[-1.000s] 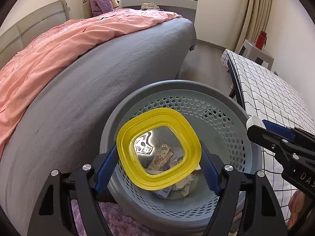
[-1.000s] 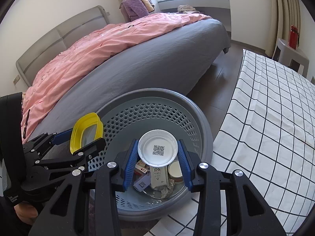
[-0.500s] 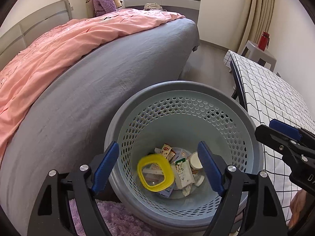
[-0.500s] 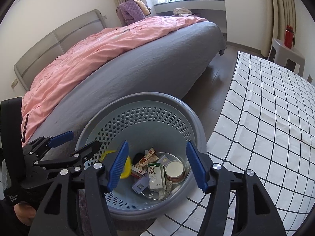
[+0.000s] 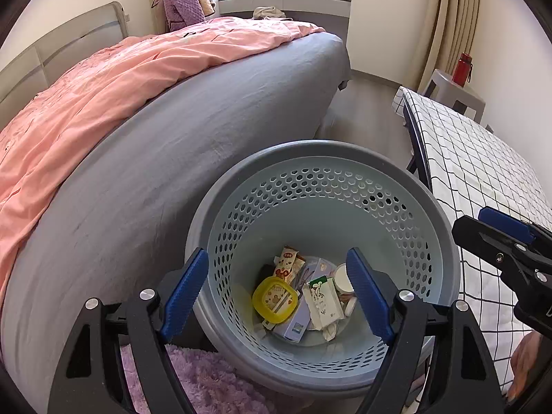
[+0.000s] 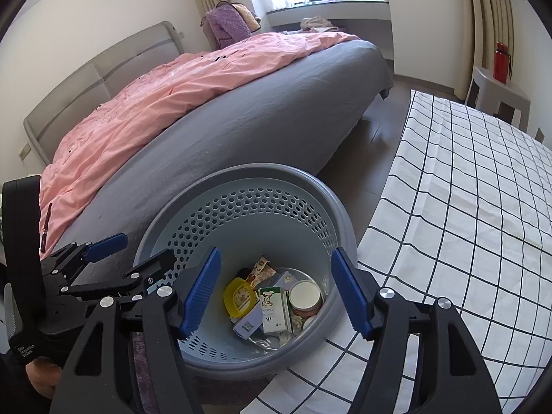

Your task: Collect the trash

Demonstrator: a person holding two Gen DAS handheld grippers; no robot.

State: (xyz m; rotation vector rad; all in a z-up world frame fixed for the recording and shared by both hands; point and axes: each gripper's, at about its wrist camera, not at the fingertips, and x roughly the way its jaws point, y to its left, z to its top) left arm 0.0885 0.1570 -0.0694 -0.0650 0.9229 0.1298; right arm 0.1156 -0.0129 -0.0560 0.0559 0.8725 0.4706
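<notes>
Trash is all sitting at the bottom of the perforated grey basket (image 5: 321, 214), straight down between and below both sets of jaws. From where I'm standing the left gripper (image 5: 277, 293) has its jaws spread wide with nothing in them, and the right gripper (image 6: 276, 289) is the same, wide apart and empty, both hanging just above the basket's rim. Down in the pile, below the left jaws, there's a yellow lid (image 5: 275, 298), a white carton with a green print (image 5: 324, 302) just beside it, a snack wrapper (image 5: 286, 264) and a small round white cup (image 5: 341, 276) off toward the right finger; what's underneath is too jumbled to call. As far as I can judge, the dumping part looks done for whatever they were carrying. What's left is hard to say: the checkered tablecloth (image 6: 465, 189) out past the right jaws looks bare in the part I can see, and nothing trash-like shows on the bed (image 5: 179, 131) beyond the left jaws, so maybe another sweep of the room.
</notes>
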